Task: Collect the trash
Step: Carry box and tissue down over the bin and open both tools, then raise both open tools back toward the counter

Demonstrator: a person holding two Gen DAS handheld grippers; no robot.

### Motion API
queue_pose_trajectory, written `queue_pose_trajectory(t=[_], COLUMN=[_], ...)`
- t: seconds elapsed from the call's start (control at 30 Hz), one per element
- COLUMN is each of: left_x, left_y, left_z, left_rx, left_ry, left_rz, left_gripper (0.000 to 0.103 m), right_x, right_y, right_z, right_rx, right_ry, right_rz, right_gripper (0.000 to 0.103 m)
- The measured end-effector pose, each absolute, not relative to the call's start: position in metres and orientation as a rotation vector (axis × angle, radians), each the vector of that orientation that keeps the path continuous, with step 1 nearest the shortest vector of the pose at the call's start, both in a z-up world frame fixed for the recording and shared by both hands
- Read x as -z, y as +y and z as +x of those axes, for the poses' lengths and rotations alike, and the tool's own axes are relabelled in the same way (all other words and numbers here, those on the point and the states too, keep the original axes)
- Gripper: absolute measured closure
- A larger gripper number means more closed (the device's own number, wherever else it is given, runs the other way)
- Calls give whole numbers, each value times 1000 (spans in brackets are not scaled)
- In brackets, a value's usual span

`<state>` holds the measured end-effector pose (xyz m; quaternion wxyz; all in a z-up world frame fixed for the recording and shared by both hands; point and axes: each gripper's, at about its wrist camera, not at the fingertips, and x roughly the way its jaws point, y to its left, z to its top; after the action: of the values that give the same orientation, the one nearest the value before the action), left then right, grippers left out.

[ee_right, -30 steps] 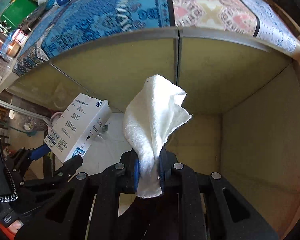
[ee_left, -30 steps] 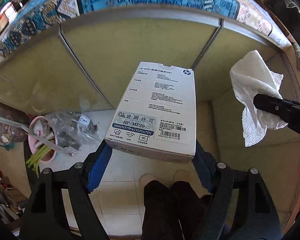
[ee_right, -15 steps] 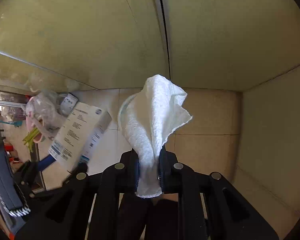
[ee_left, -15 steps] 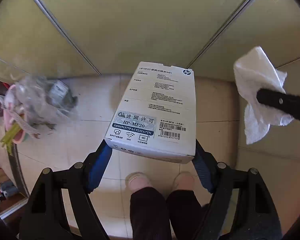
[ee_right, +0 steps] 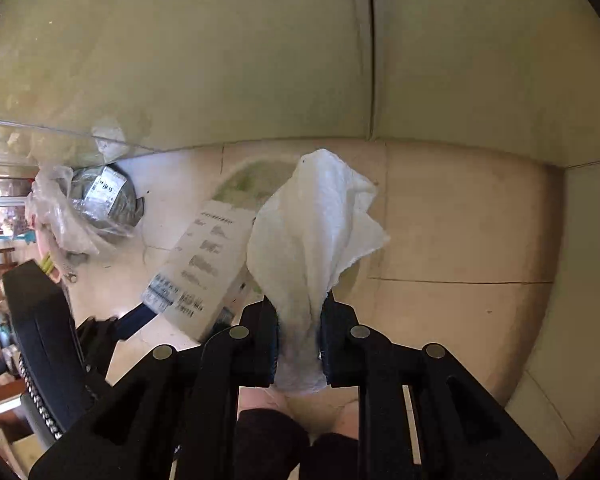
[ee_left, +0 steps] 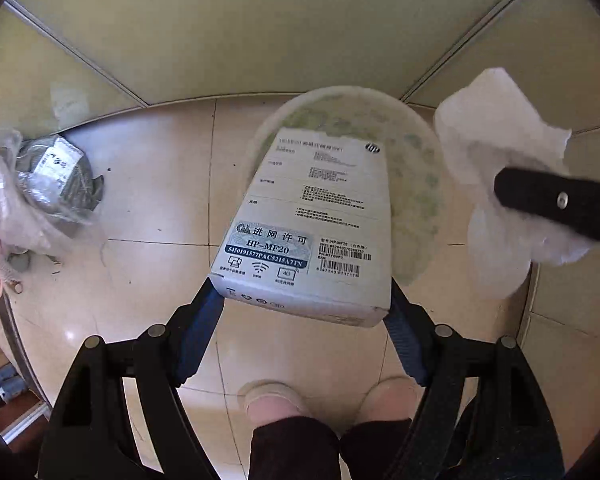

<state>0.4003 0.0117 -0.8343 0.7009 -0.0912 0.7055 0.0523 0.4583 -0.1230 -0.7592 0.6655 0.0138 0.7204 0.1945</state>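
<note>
Both grippers point down at a tiled floor in front of pale green cabinet doors. The left gripper has its blue-padded fingers spread fairly wide, clamped on either side of the near end of a white box w/ printed text, a barcode and an HP logo. Box is held off the floor, tilted, far end lower, and it sits over a round translucent bin w/ greenish speckles that stands on the tiles near the cabinet base. Can't tell if the box tip touches the bin's rim or inside.

The right gripper is nearly closed, pads pinching a crumpled white paper towel; the towel sticks up past the fingertips and a bit hangs out behind them. From the left cam the towel and a black finger of the right gripper show just right of the bin, apart from the box.

Off to the left on the floor, a clear plastic bag w/ a grey bundle and a label inside, well apart from the bin. At the bottom, the person's two shoes and dark trouser legs, just behind the grippers.
</note>
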Motion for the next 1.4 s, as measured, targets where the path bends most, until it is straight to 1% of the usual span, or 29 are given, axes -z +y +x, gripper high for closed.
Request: queue_pose_trajectory(t=[0.1,0.23,0.3,0.37,0.43,0.53,0.77,0.9,1.03,1.23,1.4], left_x=[842,842,845,843,839,832,811,773,718,607,501], left_y=[11,18,28,31,32,31,25,26,33,45,53], left_z=[402,404,403,401,397,392,383,379,375,370,368], left_rx=[-102,-99,-92,-88,-84,-65,-66,-81,-100,-124,-120], left_ry=[1570,1545,1542,1540,1530,1514,1501,1481,1448,1381,1305], left_rz=[-220,-276,-309,-342,-362,-377,-333,-326,-311,-289,-262], left_gripper=[26,25,25,25,25,25,25,25,25,25,25], right_x=[774,786,788,787,783,771,740,708,655,550,458], right_y=[-123,-120,-120,-120,-120,-118,-108,-108,-109,-120,-129], right_z=[462,465,466,467,469,468,460,455,451,440,431], right_rx=[-461,-485,-497,-511,-521,-549,-549,-547,-540,-506,-485], right_ry=[1653,1717,1726,1725,1708,1677,1619,1601,1557,1471,1412], right_rz=[4,12,32,39,44,54,-5,-19,-66,-60,-7], right_gripper=[85,75,74,68,54,47,46,46,46,46,46])
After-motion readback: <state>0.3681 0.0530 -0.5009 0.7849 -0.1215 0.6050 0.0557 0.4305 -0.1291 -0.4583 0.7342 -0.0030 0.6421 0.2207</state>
